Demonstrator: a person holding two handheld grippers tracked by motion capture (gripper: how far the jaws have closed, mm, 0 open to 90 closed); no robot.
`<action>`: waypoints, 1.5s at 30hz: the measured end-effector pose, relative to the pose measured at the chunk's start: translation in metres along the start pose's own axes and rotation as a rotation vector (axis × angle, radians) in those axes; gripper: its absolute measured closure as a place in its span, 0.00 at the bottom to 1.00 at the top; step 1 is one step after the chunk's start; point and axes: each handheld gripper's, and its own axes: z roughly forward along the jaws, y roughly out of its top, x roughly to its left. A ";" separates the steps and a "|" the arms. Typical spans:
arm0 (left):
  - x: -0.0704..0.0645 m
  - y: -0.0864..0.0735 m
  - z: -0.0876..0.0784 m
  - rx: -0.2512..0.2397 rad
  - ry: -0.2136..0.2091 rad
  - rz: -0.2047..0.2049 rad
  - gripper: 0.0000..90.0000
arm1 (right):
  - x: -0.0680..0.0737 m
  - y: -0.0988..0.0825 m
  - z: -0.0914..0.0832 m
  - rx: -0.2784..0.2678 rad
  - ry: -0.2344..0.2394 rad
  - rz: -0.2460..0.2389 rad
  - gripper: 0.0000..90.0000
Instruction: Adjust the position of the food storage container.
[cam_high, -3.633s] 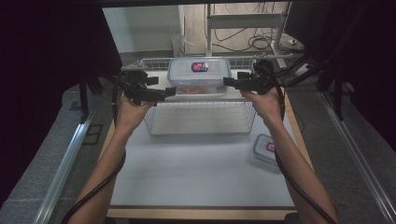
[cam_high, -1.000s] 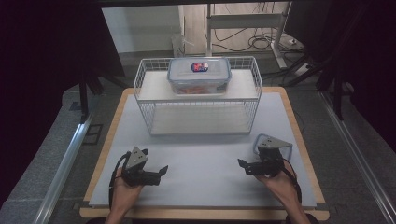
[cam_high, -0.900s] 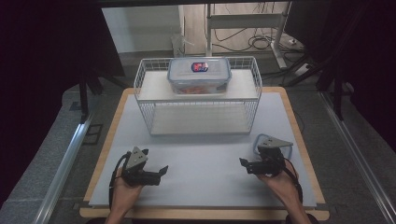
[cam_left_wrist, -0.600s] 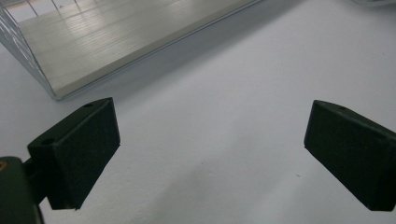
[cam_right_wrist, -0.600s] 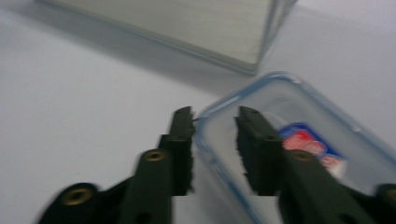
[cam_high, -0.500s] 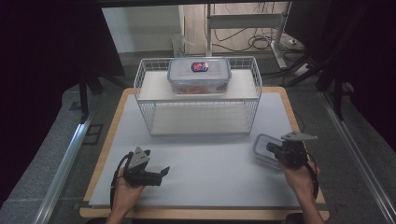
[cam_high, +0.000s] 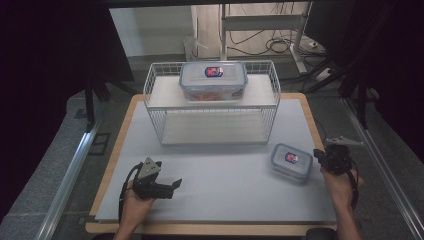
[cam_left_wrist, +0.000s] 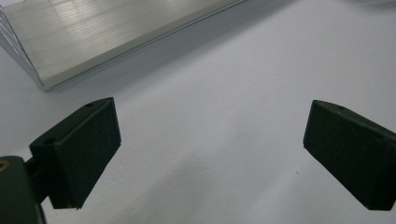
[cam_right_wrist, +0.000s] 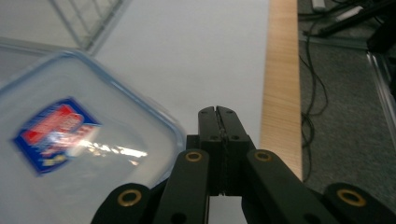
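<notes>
Right hand-held gripper (cam_high: 320, 156) shifted right, jaws closed (empty), beside small container (cam_high: 291, 161), seemingly apart.

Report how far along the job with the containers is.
Done: the large clear lidded container sits on top of the white wire rack. In hand: nothing; the right gripper, shut and empty, sits beside the small clear container. Left: grasping it. The left gripper rests open.

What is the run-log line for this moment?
left gripper: open, empty, over mat | right gripper: shut, empty, beside small container | large container: on wire rack
</notes>
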 end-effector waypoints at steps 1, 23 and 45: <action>0.000 0.000 0.000 0.001 -0.001 -0.002 0.04 | -0.001 -0.001 0.002 0.010 0.004 0.008 1.00; -0.004 0.002 0.007 0.021 -0.029 -0.005 0.05 | 0.056 0.009 0.020 0.025 0.164 -0.048 1.00; -0.008 0.004 0.011 0.036 -0.048 -0.007 0.06 | 0.167 0.012 0.028 0.034 0.376 -0.205 1.00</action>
